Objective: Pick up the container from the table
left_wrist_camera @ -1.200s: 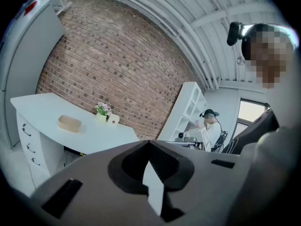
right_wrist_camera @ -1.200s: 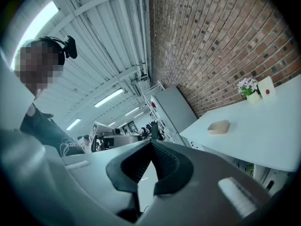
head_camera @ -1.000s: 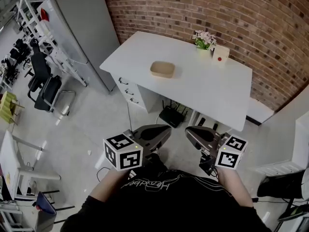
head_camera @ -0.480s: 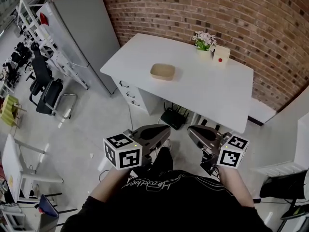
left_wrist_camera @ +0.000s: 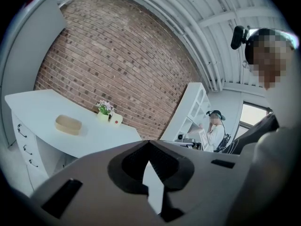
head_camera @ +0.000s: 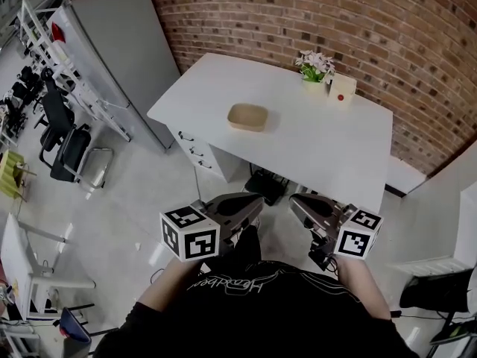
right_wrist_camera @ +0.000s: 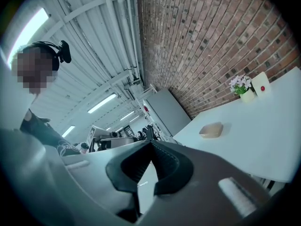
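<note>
Faced a white table (head_camera: 328, 148) set against a red brick wall (head_camera: 350, 21). Found the container (head_camera: 247, 116), a shallow tan dish with rounded corners, lying alone on the left half of the tabletop, well apart from the other things there. Noted a small pot of pink flowers (head_camera: 314, 65) at the far edge by the wall, and just beside it a little white box with a red dot (head_camera: 341, 92). Saw drawers (head_camera: 195, 149) with dark handles under the table's left end and a black device (head_camera: 262, 182) on the ground beneath its middle. Made out a pale grey floor (head_camera: 141, 200), a tall grey cabinet (head_camera: 112, 43) left of the table, white racking (head_camera: 71, 73) beyond that, and black chairs (head_camera: 63, 144) at the far left.

Held the left gripper (head_camera: 257, 201) and the right gripper (head_camera: 293, 200) low and close to the body, side by side, short of the table's near edge and well apart from the container. Carried both with jaws together at the tips and nothing between them.

Caught white shelves (left_wrist_camera: 193, 105) and a standing person (left_wrist_camera: 215, 130) to the right of the brick in the left gripper view. Caught long ceiling lights (right_wrist_camera: 101, 103) overhead in the right gripper view, with the cabinet and table beyond the jaws.
</note>
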Demonstrator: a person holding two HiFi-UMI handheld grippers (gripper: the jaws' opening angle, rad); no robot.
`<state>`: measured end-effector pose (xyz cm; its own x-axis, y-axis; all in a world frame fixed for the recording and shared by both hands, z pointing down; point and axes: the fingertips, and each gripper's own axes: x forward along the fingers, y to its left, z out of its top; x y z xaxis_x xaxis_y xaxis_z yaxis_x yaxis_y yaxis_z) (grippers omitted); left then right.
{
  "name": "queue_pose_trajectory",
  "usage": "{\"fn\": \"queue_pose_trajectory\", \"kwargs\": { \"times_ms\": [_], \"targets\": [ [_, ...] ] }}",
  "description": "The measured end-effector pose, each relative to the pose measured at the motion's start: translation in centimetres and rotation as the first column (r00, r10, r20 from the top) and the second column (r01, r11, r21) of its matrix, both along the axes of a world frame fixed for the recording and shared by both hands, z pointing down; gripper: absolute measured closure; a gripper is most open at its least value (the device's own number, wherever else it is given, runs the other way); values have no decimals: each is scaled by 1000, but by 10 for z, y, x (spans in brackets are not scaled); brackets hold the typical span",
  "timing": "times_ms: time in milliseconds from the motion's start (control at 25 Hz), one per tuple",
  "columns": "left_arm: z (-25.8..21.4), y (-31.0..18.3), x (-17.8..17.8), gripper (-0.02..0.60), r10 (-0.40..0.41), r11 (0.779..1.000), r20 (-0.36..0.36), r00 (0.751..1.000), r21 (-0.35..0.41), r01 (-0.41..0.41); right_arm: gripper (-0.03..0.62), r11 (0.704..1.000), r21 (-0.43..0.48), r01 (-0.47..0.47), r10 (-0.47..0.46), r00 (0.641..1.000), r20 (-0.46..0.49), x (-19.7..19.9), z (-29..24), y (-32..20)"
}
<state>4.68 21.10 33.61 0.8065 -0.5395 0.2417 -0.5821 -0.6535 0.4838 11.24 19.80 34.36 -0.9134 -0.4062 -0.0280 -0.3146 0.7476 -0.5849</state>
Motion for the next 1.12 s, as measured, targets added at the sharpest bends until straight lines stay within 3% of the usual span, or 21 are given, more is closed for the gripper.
{"fn": "queue_pose_trajectory", "kwargs": {
  "times_ms": [480,1120],
  "targets": [
    [18,-101,-17,578,57,996,-32,998,-72,-59,590,995,-65,-76,76,997,-10,-15,17,-95],
    [49,-258,-77,578,67,973,-98,993,-212,-87,591,978,-175,-114,106,993,-50,-76,37,-248]
  ]
}}
